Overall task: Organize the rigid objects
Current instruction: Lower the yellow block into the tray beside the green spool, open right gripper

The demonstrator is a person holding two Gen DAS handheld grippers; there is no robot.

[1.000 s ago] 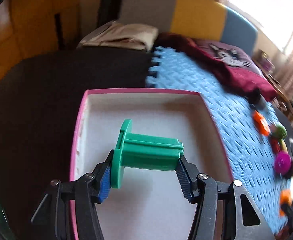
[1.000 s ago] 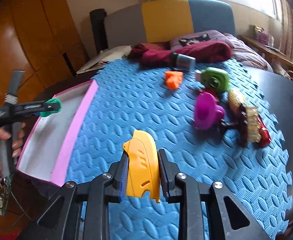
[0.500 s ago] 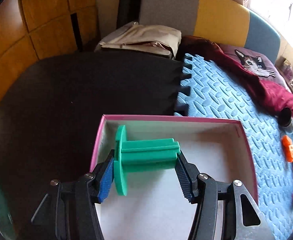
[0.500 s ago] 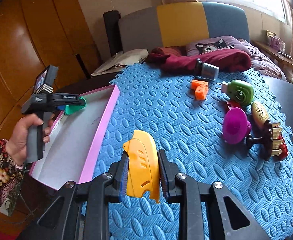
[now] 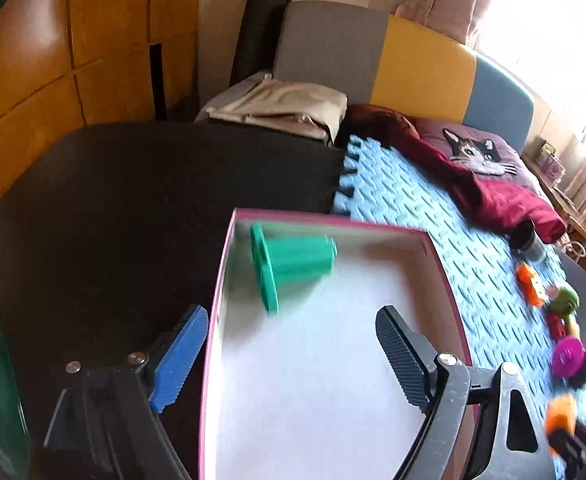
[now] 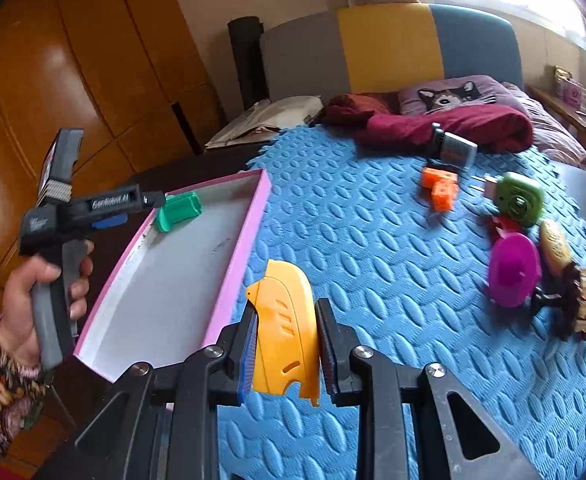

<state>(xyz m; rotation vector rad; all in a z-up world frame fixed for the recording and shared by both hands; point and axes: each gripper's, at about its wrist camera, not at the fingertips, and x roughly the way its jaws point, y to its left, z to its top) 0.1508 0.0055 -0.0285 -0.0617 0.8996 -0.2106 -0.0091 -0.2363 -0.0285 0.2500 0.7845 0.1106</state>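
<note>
One green spool (image 5: 289,266) lies in the pink box (image 5: 229,248). Left gripper (image 5: 289,354) is wide open, holding nothing. Right gripper (image 6: 287,350) squeezes a yellow piece (image 6: 285,328).

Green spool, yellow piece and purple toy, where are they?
green spool (image 5: 293,264), left wrist view, on its ribbed barrel.
yellow piece (image 6: 283,320), right wrist view, on its flat face.
purple toy (image 6: 513,276), right wrist view, on its rounded body.

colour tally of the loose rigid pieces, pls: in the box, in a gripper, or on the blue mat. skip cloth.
Green: 2 (spool in the pink box; round gadget)
Orange: 1 (block)
Yellow: 1 (shell in the right gripper)
Magenta: 1 (cup)
Grey: 1 (canister)
Mixed red, gold and dark cluster: count unclear
Total: 6 plus the cluster
</note>
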